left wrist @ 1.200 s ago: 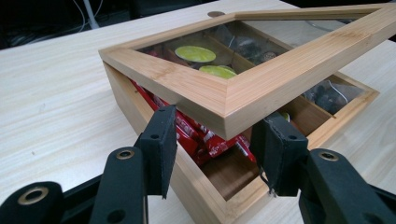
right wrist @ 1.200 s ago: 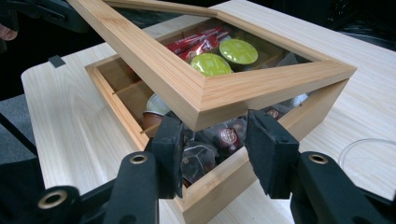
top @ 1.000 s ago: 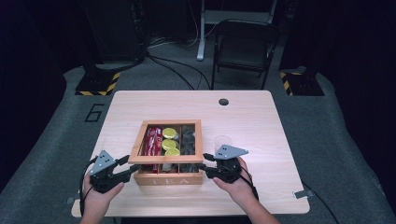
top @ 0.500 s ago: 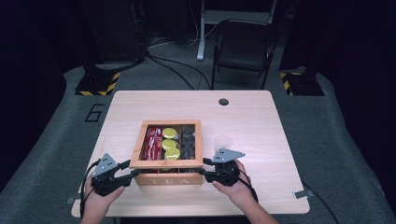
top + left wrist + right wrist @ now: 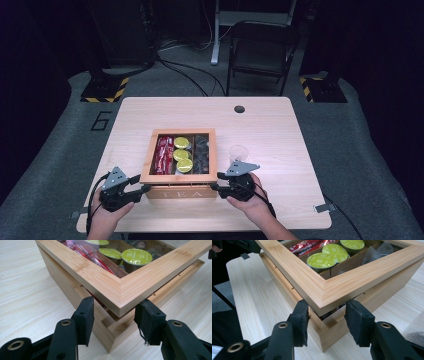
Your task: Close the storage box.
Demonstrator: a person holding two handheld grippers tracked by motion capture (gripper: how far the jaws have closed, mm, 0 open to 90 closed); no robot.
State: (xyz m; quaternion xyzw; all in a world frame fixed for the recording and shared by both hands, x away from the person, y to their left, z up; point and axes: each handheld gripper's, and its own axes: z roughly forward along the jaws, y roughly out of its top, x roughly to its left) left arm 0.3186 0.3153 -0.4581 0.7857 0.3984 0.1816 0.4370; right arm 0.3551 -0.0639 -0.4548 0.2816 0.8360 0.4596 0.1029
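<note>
A wooden tea box [image 5: 180, 192] stands near the table's front edge. Its glass-paned lid [image 5: 178, 177] is tilted, with the front edge a little above the box. Through the pane I see red packets [image 5: 164, 152], green-topped capsules [image 5: 182, 155] and dark tea bags [image 5: 201, 152]. My left gripper [image 5: 142, 189] holds the lid's front left corner [image 5: 120, 302] between its pads. My right gripper [image 5: 215, 186] holds the front right corner [image 5: 324, 296] the same way. Both pairs of jaws have just been opening slightly, with the corners still between them.
A clear plastic cup [image 5: 239, 151] stands just right of the box, close behind my right gripper. The table [image 5: 280, 135] has a cable hole [image 5: 239, 108] at the back. A folding chair [image 5: 262, 50] stands beyond it.
The lid's front edge has sunk a little toward the box, and both grippers have come down slightly with it.
</note>
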